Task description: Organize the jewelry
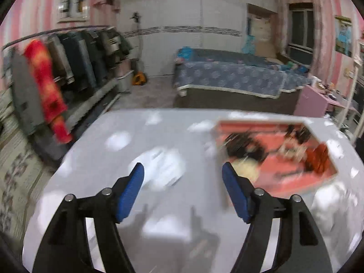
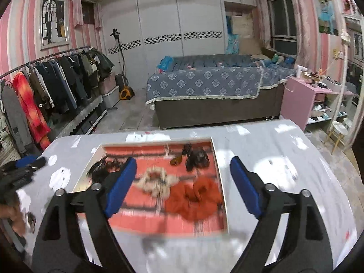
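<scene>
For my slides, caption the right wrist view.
Open right gripper above a tray holding scrunchies and clips.

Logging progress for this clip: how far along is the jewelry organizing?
Looks mostly done: the orange scrunchie, beige scrunchie and dark hair clips lie inside the red-lined tray. In hand: nothing; left gripper and right gripper are both open and empty. Left: no loose pieces visible on the table, though blur hides detail.
</scene>
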